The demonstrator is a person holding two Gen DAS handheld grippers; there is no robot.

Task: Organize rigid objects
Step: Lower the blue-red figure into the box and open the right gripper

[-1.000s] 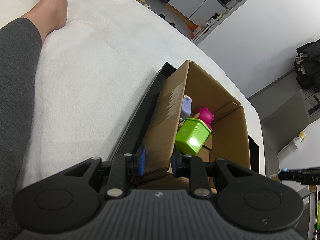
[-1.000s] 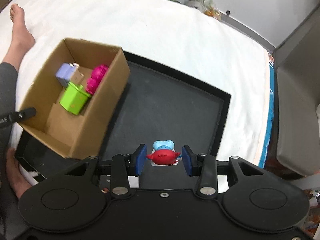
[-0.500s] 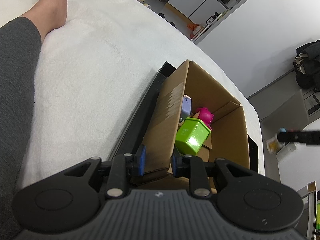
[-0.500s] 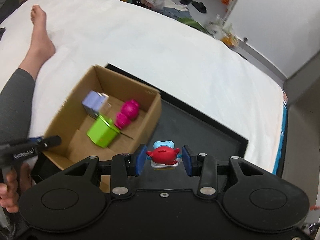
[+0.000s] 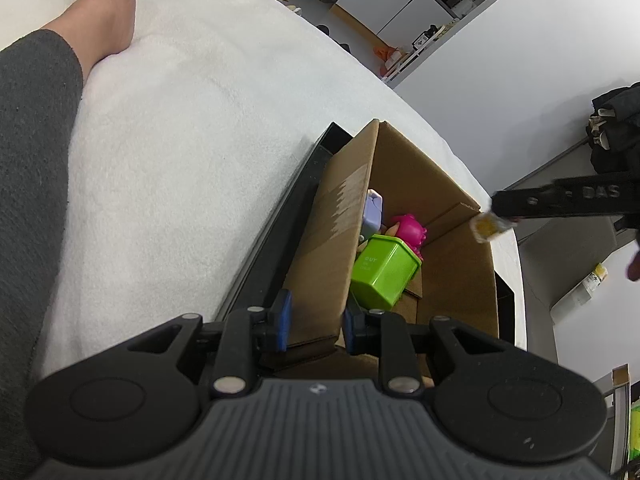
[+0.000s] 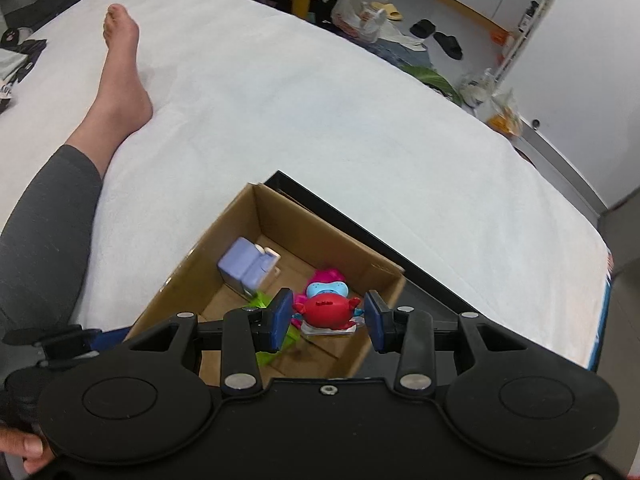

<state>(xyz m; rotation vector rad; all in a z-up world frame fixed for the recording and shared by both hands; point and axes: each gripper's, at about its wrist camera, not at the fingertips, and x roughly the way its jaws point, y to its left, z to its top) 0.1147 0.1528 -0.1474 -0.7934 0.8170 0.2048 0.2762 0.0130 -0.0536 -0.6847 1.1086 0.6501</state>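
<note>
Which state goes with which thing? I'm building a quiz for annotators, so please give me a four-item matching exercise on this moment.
Things:
1. red crab toy
2. cardboard box
3. green container
4. lilac block

States:
a. held at its near wall by the left gripper
b. tilted inside the box
c. between the right gripper fingers, above the box
d. by the box's left wall

Pairs: 1-c, 2-a, 3-b, 4-d
</note>
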